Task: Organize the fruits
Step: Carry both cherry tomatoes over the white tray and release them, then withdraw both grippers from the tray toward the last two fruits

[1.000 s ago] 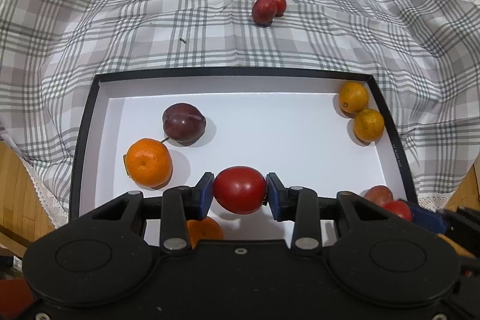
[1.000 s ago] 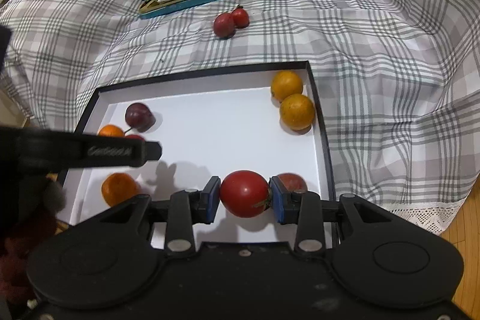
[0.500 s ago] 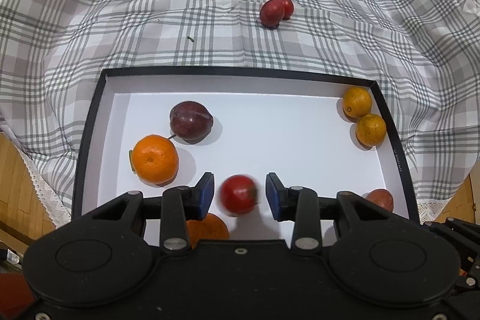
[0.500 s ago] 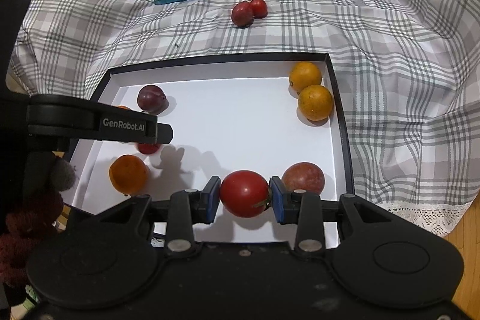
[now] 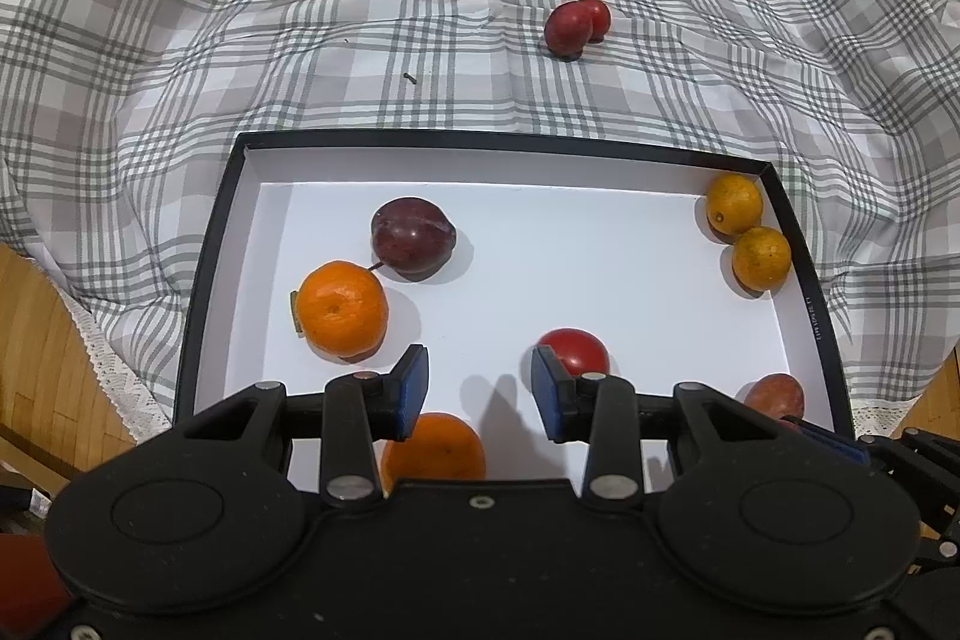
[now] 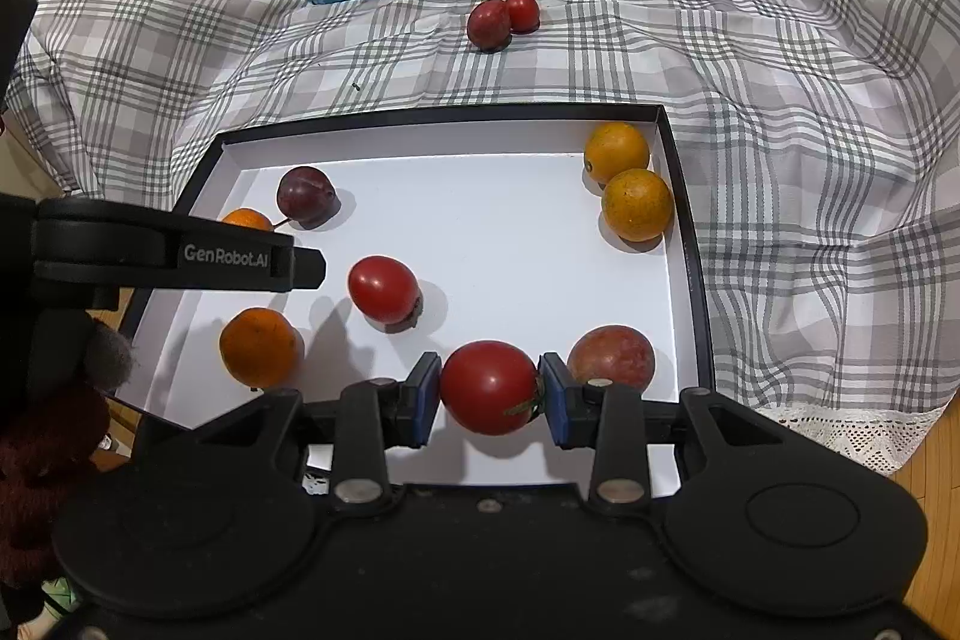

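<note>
Sideways between right gripper [image 6: 489, 398] fingers [image 6: 423, 398], tomato [image 6: 489, 387], stem rightward.

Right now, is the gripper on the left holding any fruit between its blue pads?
No. The left gripper is open with nothing between its pads; a red tomato lies loose on the floor of the white box.

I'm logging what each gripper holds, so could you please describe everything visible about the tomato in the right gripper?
The tomato is glossy, deep red, smooth and roundish, with a light highlight on top and a dried greenish stem pointing to its right side. The right gripper clamps it between blue pads, one on each flank. It is at the near edge of the white box, beside a mottled reddish fruit; whether it rests on the floor cannot be told.
</note>
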A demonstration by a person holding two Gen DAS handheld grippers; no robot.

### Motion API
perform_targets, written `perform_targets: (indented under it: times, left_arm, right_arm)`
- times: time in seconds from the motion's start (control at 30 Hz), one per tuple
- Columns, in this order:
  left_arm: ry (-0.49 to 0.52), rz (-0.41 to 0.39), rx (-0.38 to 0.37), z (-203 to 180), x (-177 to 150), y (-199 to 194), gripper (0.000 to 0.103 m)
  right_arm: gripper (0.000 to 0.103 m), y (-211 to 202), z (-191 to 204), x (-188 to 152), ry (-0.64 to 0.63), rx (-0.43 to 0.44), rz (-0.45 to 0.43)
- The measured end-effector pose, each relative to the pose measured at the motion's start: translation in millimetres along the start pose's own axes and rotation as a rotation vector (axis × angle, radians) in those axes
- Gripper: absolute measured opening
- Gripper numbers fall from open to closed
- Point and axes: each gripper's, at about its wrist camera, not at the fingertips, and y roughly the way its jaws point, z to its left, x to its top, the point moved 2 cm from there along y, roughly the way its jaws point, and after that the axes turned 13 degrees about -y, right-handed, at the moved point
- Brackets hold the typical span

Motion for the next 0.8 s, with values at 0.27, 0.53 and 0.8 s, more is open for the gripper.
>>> perform_targets:
  times: [0.27, 0.53, 0.8]
  left_arm:
    - [0.002, -0.004, 0.014, 1, 0, -1, 0.046]
    - [0.003, -0.014, 0.035, 5, 0, -4, 0.046]
    - [0.008, -0.022, 0.046, 7, 2, -6, 0.046]
  right_arm:
    - [0.038, -1, 2, 3, -0.001, 0.008, -0.013]
    - [0.038, -3, -2, 6, 0.004, 0.006, -0.021]
    - [0.038, -4, -10, 15, 0.031, -0.018, -0.04]
